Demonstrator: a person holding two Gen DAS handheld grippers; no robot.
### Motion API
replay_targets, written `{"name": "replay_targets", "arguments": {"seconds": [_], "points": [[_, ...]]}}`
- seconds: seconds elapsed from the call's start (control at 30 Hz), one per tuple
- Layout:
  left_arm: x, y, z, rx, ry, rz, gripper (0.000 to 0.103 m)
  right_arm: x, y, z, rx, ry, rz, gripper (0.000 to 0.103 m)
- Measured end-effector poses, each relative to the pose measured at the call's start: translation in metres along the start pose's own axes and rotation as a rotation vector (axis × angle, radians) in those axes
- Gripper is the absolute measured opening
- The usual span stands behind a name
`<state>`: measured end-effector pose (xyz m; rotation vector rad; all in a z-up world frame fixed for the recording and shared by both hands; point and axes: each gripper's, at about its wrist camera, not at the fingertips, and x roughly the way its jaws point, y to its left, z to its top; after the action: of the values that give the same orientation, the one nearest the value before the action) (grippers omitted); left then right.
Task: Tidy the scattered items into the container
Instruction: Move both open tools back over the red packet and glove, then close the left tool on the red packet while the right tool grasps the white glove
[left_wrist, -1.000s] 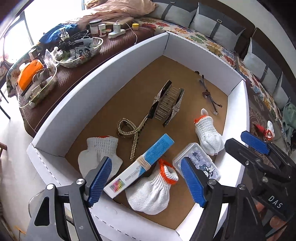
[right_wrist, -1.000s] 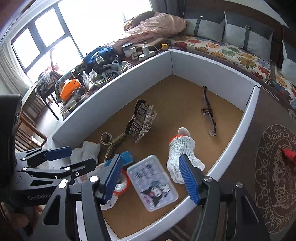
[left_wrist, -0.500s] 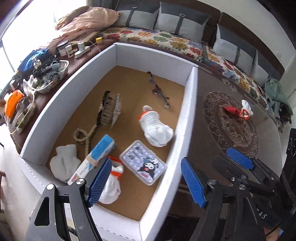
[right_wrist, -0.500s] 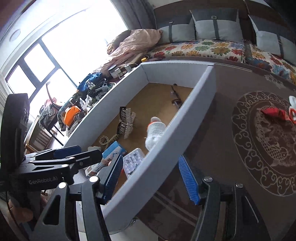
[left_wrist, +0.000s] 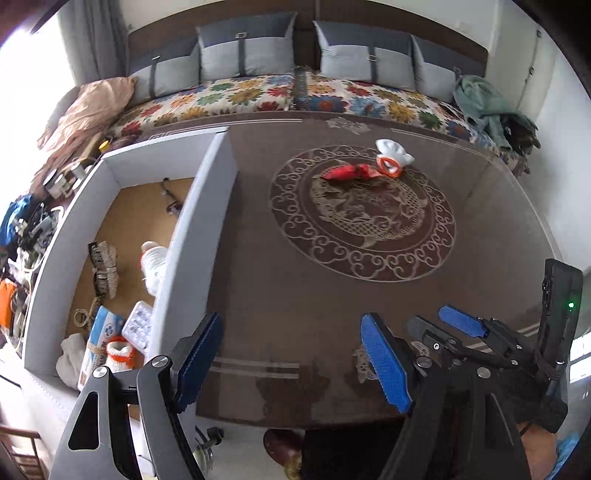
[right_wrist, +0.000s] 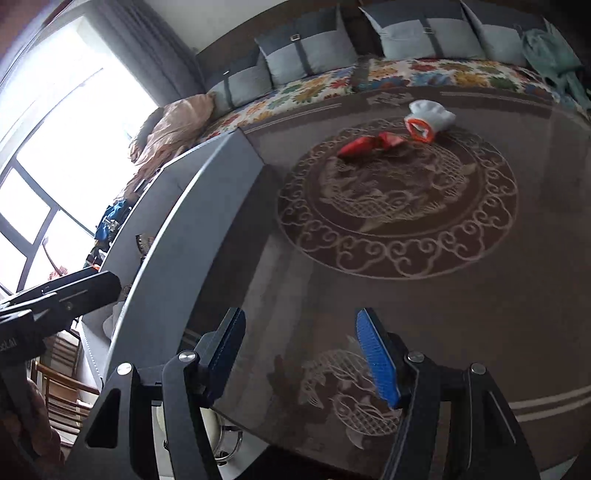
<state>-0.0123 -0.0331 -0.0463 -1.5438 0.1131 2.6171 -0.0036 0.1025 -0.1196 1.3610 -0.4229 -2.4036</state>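
Nearest, the left claw (left_wrist: 291, 360) hangs released over bare tabletop (left_wrist: 295, 302), nothing between its blue pads. The right claw (right_wrist: 301, 354) is likewise released and empty, above a fish figure woven into the brown covering; in the left view it shows at the lower right.

To the left stands the box (left_wrist: 192, 236), its white wall rising from the tabletop and its floor brown. Inside, at the near end, lie a white glove (left_wrist: 68, 360), an orange-cuffed glove (left_wrist: 118, 352), a blue-and-white carton (left_wrist: 101, 325) and a clear case (left_wrist: 138, 323). Further in are a beaded clip (left_wrist: 103, 269) and another glove (left_wrist: 153, 264) against the wall, then a dark strap (left_wrist: 170, 201) toward the far end.

Out on the tabletop, well apart from both claws, a red wrapped thing (left_wrist: 349, 172) lies at the far edge of the round pattern. Just beyond it, touching or nearly so, sits a white glove with an orange cuff (left_wrist: 393, 157).

Behind the tabletop runs a sofa (left_wrist: 258, 96) with a floral cover and grey cushions.
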Motion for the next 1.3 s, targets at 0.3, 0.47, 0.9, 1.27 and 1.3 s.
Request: {"name": "replay_targets", "arguments": {"seconds": [0.3, 0.47, 0.9, 1.27, 1.3], "points": [[0.001, -0.031, 0.003, 0.090, -0.001, 0.013, 0.077, -0.016, -0.062, -0.020, 0.124, -0.013, -0.053, 0.064], [0.013, -0.036, 0.008, 0.101, 0.010, 0.002, 0.077, -0.015, -0.070, -0.018, 0.143, -0.020, -0.052, 0.064], [0.163, -0.022, 0.152, 0.404, 0.218, -0.326, 0.077, 0.000, -0.104, -0.023, 0.201, -0.026, -0.049, 0.064], [0.268, -0.069, 0.207, 0.636, 0.325, -0.301, 0.078, 0.012, -0.116, -0.021, 0.216, -0.015, -0.008, 0.065], [0.274, -0.071, 0.209, 0.644, 0.328, -0.299, 0.078, 0.013, -0.115, -0.020, 0.215, -0.011, 0.002, 0.065]]}}
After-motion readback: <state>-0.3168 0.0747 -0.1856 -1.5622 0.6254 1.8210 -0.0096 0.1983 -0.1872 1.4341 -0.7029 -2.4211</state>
